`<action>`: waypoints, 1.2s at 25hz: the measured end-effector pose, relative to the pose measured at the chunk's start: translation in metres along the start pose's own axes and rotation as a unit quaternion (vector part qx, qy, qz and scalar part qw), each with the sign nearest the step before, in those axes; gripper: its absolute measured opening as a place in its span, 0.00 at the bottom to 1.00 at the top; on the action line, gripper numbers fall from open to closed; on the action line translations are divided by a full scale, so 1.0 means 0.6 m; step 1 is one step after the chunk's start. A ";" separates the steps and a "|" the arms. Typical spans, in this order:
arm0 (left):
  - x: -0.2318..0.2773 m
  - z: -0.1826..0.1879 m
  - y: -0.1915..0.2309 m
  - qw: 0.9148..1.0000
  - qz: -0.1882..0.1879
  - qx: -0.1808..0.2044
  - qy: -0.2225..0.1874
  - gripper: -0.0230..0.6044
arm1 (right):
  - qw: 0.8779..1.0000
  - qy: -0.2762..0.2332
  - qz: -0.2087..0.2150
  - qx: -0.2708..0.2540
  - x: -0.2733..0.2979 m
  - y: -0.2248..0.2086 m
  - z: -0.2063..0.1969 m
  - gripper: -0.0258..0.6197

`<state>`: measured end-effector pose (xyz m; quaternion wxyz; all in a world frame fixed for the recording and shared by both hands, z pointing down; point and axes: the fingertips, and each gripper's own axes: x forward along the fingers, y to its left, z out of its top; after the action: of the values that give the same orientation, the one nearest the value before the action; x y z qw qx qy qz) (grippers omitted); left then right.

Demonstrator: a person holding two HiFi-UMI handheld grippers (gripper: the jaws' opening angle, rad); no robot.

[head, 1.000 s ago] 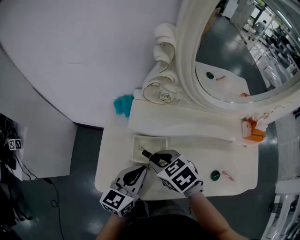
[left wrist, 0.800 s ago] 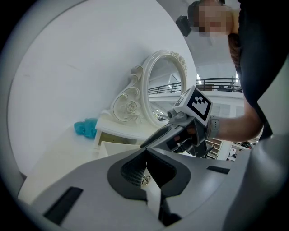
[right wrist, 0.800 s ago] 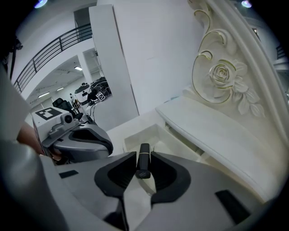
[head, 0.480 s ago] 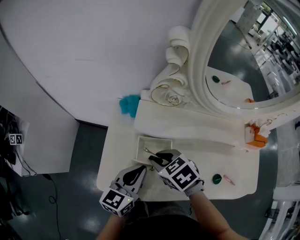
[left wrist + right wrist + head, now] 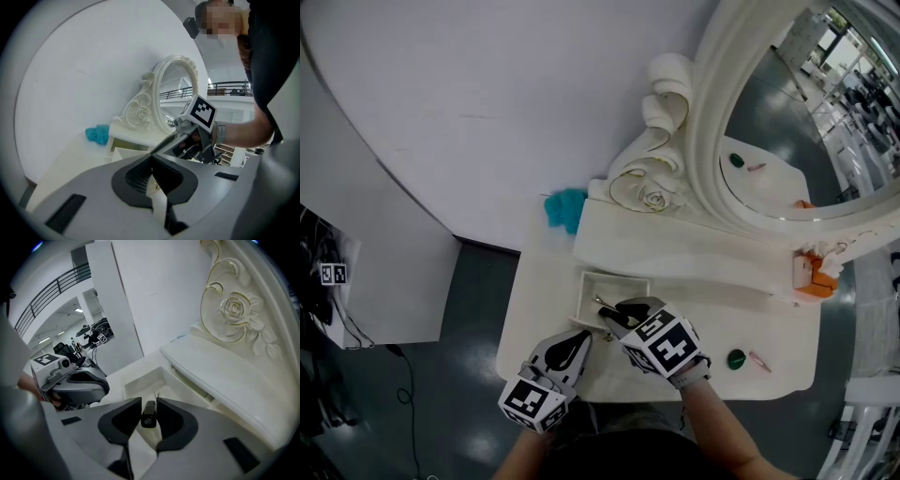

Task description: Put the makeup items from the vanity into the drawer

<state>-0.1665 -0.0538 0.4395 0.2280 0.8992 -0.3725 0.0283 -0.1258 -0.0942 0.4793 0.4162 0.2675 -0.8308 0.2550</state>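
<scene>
A small white drawer (image 5: 592, 286) stands pulled out on the vanity top (image 5: 534, 309). My right gripper (image 5: 614, 317) hangs over the drawer, tilted down and shut on a slim black makeup tube (image 5: 149, 413). The tube sits upright between the pads (image 5: 171, 420) above the drawer's inside (image 5: 140, 383). A thin pale stick (image 5: 157, 393) lies in the drawer. My left gripper (image 5: 584, 340) sits at the drawer's front, its jaws closed with a small gold drawer knob (image 5: 154, 185) in the hollow between them. A green round item (image 5: 736, 358) and a pink stick (image 5: 758, 357) lie at the table's right.
The oval mirror (image 5: 787, 122) with its carved rose frame (image 5: 652, 192) rises behind a raised shelf (image 5: 675, 248). A teal object (image 5: 567, 208) sits at the back left. An orange box (image 5: 811, 278) stands at the shelf's right end. The table's front edge is near my hands.
The head view has shifted a little, so the vanity sits slightly further right. Both grippers keep their places, the right one still holding the black tube over the drawer.
</scene>
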 end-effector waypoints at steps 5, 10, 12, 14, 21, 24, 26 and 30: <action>-0.004 0.000 0.001 1.000 0.003 0.001 -0.001 0.06 | 1.000 -0.006 -0.017 0.000 0.002 -0.008 0.000 0.21; -0.004 -0.002 0.003 1.000 0.004 -0.001 -0.001 0.06 | 1.000 -0.009 -0.011 0.009 0.002 -0.010 -0.002 0.21; -0.004 -0.002 0.002 1.000 0.003 -0.001 -0.001 0.06 | 1.000 -0.009 -0.011 0.011 0.002 -0.009 -0.002 0.21; -0.003 -0.001 0.002 1.000 0.003 -0.001 -0.001 0.06 | 1.000 -0.011 -0.010 0.012 0.001 -0.010 -0.003 0.21; -0.001 -0.002 0.002 1.000 0.003 -0.003 0.000 0.06 | 1.000 -0.016 0.001 0.019 -0.002 -0.006 -0.003 0.21; 0.001 -0.002 0.001 1.000 0.001 -0.003 0.000 0.06 | 1.000 -0.019 0.000 0.020 -0.003 -0.006 -0.003 0.21; 0.001 -0.003 0.000 1.000 0.001 -0.003 0.000 0.06 | 1.000 -0.021 0.000 0.019 -0.004 -0.006 -0.003 0.21; 0.002 -0.005 -0.001 1.000 -0.001 -0.004 0.003 0.06 | 1.000 -0.025 -0.001 0.015 -0.006 -0.005 -0.003 0.21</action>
<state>-0.1650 -0.0531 0.4420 0.2327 0.8987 -0.3706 0.0295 -0.1206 -0.0943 0.4779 0.3916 0.2807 -0.8368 0.2601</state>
